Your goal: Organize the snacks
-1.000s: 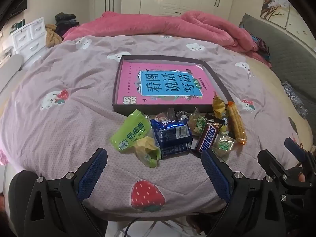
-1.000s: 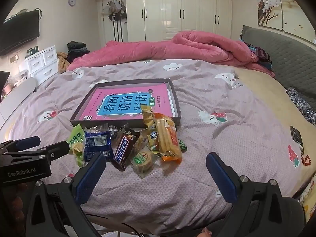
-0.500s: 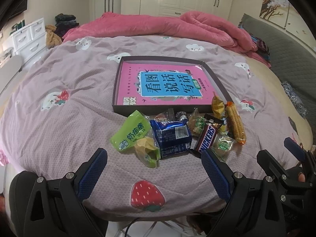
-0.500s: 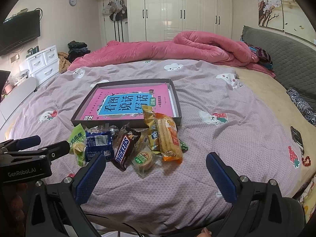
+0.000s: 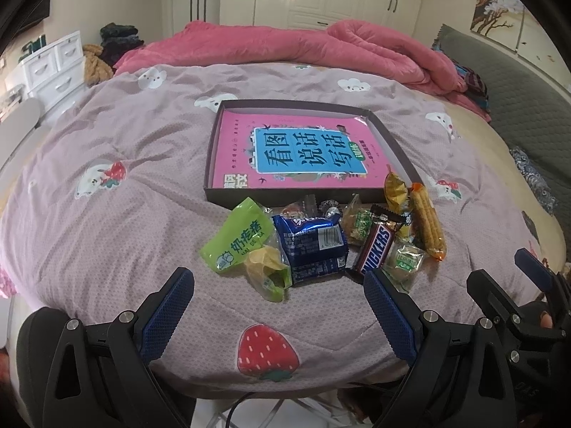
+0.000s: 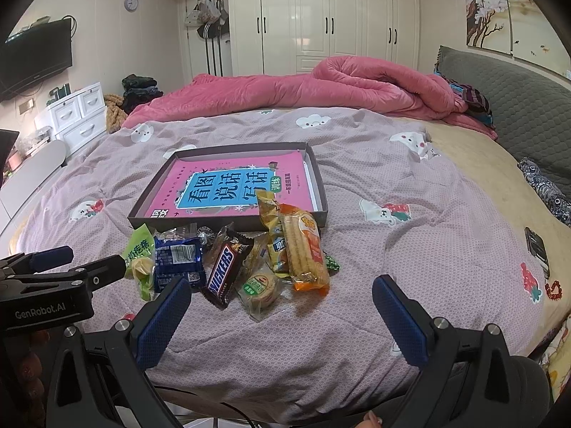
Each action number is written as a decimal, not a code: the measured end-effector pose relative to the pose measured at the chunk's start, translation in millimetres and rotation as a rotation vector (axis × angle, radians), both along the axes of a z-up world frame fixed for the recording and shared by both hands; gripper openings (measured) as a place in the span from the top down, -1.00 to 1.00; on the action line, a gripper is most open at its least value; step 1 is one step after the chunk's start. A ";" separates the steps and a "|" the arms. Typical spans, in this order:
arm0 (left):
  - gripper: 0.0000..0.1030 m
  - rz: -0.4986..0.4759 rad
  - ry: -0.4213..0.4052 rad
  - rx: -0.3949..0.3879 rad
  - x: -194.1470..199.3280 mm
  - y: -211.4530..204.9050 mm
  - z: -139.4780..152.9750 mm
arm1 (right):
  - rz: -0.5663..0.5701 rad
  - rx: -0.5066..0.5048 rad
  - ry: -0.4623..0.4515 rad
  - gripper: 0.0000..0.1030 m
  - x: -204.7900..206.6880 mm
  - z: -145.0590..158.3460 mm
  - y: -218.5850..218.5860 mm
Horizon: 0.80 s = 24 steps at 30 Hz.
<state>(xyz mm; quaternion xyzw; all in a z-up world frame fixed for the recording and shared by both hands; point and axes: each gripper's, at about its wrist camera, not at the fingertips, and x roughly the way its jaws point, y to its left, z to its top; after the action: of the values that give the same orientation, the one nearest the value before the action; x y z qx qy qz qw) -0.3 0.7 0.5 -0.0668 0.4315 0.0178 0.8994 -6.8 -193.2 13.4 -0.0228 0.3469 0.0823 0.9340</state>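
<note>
I held both grippers low at the near edge of the bed, and I noted each with its jaws wide apart and nothing between them: the left gripper [image 5: 278, 306] sat just short of the snack pile, and the right gripper [image 6: 282, 315] hung beside it, a little to its right. The snacks lay in a loose heap on the lilac bedspread [image 5: 125, 214], directly in front of the near wall of the shallow dark box [image 5: 210, 164], which held a pink book [image 5: 285, 149] lying flat (cover printed with large Chinese characters on a blue panel). From left to right in the left wrist view I recorded a green packet [image 5: 237, 240], a yellow wrapper [image 5: 266, 267] touching its lower corner, a blue packet [image 5: 310, 246] against both, and a Snickers bar [image 5: 374, 253] lying at a slant with its near end toward my left gripper's right finger. A small clear-wrapped cake [image 5: 405, 264] rested just right of the bar, and a long orange pack of stick biscuits [image 6: 305, 253] lay at the right end of the heap, its far end almost at the box wall. A gold wrapper [image 6: 267, 207] leaned against that wall. A rolled pink quilt [image 6: 321, 89] lay at the far side of the bed.
</note>
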 end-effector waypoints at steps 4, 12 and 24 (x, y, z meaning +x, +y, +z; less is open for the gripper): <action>-0.86 -0.002 -0.001 -0.001 0.0 0.0 -0.3 | 0.001 0.000 0.001 -0.99 0.1 0.0 -0.2; -0.86 0.001 0.001 -0.002 0.6 0.1 -1.2 | 0.002 0.001 0.001 -0.99 0.4 -0.3 0.0; -0.86 0.008 0.019 -0.017 5.5 5.7 -7.0 | 0.004 0.015 0.024 -0.99 6.6 -4.7 2.2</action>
<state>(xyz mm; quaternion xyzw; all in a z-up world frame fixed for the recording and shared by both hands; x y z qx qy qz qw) 5.3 6.4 -6.4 -0.0758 0.4400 0.0186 0.8946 -0.1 -191.0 8.7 -0.0153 0.3577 0.0870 0.9297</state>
